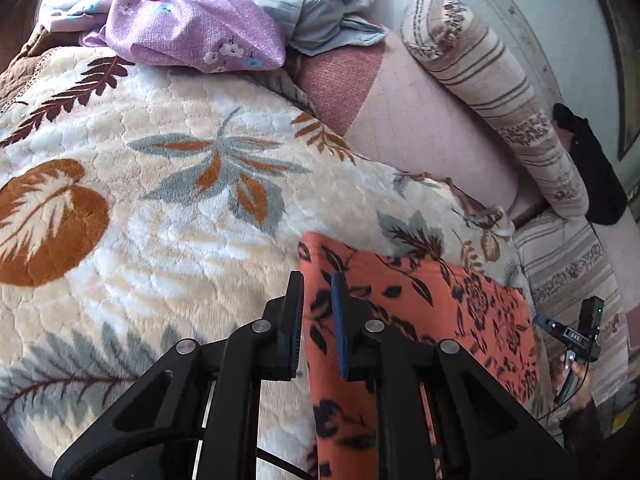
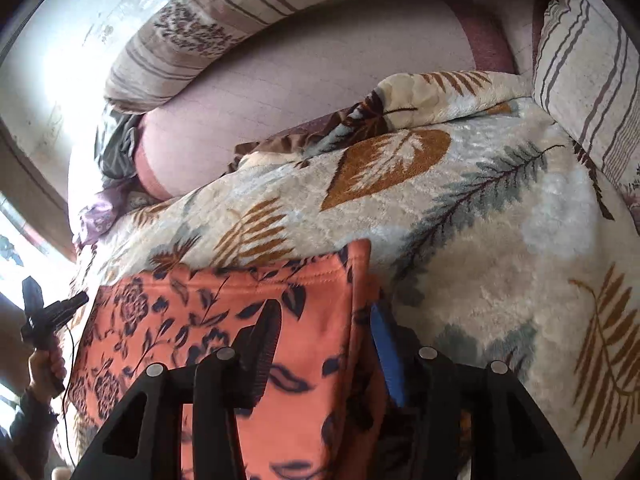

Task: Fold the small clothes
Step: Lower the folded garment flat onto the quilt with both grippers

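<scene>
A big fleece blanket (image 1: 160,208) with brown and grey leaves is covering most of the bed, and it is lying bunched against a pink sheet (image 1: 432,128). A long striped bolster (image 1: 500,92) is lying along the far edge of the sheet, close to the wall. At the far end of the bed, a pale blue cloth (image 1: 320,4) and a purple flowered cloth (image 1: 192,28) are lying crumpled together, touching each other.

The task's thing, an orange garment (image 1: 420,312) with a dark flower print, is lying on the blanket at the near edge, spread rather flat, with its stitched hem (image 2: 288,276) pointing to the far side.

The left gripper (image 1: 318,280) is pointing down at a slant over the left edge of the garment. Its jaws are standing nearly together with only a narrow gap, and the orange cloth is seen in that gap; whether the pads are pinching it, I cannot tell.

The right gripper (image 2: 324,316) is also slanting down, over the right edge of the garment. Its jaws are standing apart, the black finger (image 2: 260,344) over the cloth and the blue pad (image 2: 386,344) at the garment's edge, and they are not pressing on it.

In each wrist view, the other gripper is appearing small at the side, held upright in a person's hand (image 2: 46,364).
</scene>
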The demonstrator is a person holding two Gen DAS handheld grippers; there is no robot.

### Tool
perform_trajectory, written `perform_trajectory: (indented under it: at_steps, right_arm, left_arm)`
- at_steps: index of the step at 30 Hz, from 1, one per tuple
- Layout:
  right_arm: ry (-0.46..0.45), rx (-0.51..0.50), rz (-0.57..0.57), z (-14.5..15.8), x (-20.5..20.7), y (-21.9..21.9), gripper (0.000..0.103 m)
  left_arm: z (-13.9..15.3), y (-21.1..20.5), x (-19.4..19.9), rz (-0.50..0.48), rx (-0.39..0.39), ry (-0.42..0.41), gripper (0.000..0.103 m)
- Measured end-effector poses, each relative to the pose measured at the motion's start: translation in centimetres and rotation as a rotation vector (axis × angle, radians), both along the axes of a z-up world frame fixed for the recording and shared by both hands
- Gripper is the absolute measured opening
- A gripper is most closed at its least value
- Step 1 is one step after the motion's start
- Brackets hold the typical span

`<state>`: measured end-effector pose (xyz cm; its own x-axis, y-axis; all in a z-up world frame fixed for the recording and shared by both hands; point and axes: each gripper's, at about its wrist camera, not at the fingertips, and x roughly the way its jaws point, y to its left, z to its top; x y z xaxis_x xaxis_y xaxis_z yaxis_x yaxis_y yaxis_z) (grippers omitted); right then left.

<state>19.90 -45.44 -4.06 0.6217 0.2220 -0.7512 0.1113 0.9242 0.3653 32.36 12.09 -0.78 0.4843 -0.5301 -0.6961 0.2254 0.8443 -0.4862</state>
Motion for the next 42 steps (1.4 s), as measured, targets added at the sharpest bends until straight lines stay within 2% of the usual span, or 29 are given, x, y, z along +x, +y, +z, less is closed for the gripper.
perform_trajectory:
  at_steps: [1, 4, 8, 12, 13, 14, 15, 16, 18, 21, 24, 26, 28, 31, 35, 37, 38, 39, 40, 42]
  right_arm:
    - [0.005, 0.017, 0.02, 0.1, -1.2, 0.1, 0.044]
    - [0.018, 0.079, 0.06, -0.4, -5.2, 0.3, 0.044]
    - [0.051, 0.119, 0.083, -2.0, -9.3, 1.2, 0.044]
    - [0.078, 0.163, 0.083, -3.9, -11.3, 2.3, 0.044]
    - [0.092, 0.165, 0.082, -4.5, -11.3, 2.5, 0.037]
    - [0.101, 0.165, 0.086, -4.9, -11.2, 2.8, 0.027]
    - [0.109, 0.162, 0.092, -5.1, -11.1, 3.1, 0.012]
    - [0.109, 0.148, 0.086, -4.9, -11.1, 3.3, 0.009]
    - [0.052, 0.11, 0.077, -3.1, -11.6, 3.5, 0.008]
    - [0.008, 0.108, 0.048, -1.2, -12.2, 2.8, 0.007]
    - [0.076, 0.072, 0.013, -3.0, -12.3, 2.2, 0.006]
    - [0.124, 0.048, 0.009, -4.9, -12.2, 2.2, 0.006]
    - [0.141, 0.067, -0.001, -6.4, -12.3, 2.1, 0.006]
    - [0.135, 0.067, -0.027, -6.0, -12.2, 1.9, 0.006]
    - [0.113, -0.014, -0.036, -3.1, -12.5, 2.8, 0.012]
    - [0.081, -0.054, -0.026, -1.1, -12.6, 3.9, 0.024]
    - [0.061, -0.069, -0.016, -0.3, -12.6, 4.6, 0.027]
    - [0.039, -0.078, 0.0, 0.5, -12.5, 5.4, 0.037]
    - [0.016, -0.084, 0.032, 1.3, -12.3, 6.7, 0.042]
    - [-0.004, -0.093, 0.099, 2.0, -11.4, 9.3, 0.042]
  left_arm:
    - [0.2, 0.3, -1.3, -0.012, -0.005, 0.001, 0.012]
    - [0.1, 0.8, -5.5, -0.043, -0.01, 0.008, 0.027]
    - [-1.4, 0.5, -9.6, -0.068, -0.011, 0.044, 0.028]
    - [-3.5, -0.6, -11.1, -0.076, -0.01, 0.111, 0.028]
    - [-3.6, -1.0, -11.3, -0.078, 0.012, 0.111, 0.028]
    - [-3.4, -1.4, -11.6, -0.075, 0.039, 0.102, 0.014]
    - [-3.0, -1.6, -11.7, -0.084, 0.033, 0.093, 0.008]
    - [-2.4, -1.8, -12.0, -0.087, 0.042, 0.079, 0.007]
    - [-1.4, -2.4, -12.4, -0.1, 0.104, 0.049, 0.007]
    - [-2.1, -2.7, -12.4, -0.104, 0.179, 0.072, 0.007]
    - [-4.0, -2.3, -12.4, -0.088, 0.196, 0.1, 0.007]
    - [-4.3, -2.1, -12.5, -0.074, 0.181, 0.085, 0.007]
    - [-3.7, -2.1, -12.9, -0.068, 0.183, 0.068, 0.007]
    - [-1.6, -2.0, -13.9, -0.07, 0.217, 0.027, 0.007]
    - [1.8, -2.7, -15.6, -0.098, 0.231, -0.06, 0.007]
    - [3.0, -3.8, -16.0, -0.127, 0.225, -0.078, 0.007]
    - [3.3, -4.6, -16.0, -0.143, 0.237, -0.084, 0.007]
    - [3.5, -5.6, -16.1, -0.16, 0.257, -0.094, 0.007]
    - [3.5, -6.6, -16.1, -0.174, 0.283, -0.107, 0.007]
    - [3.1, -8.6, -16.0, -0.191, 0.341, -0.12, 0.007]
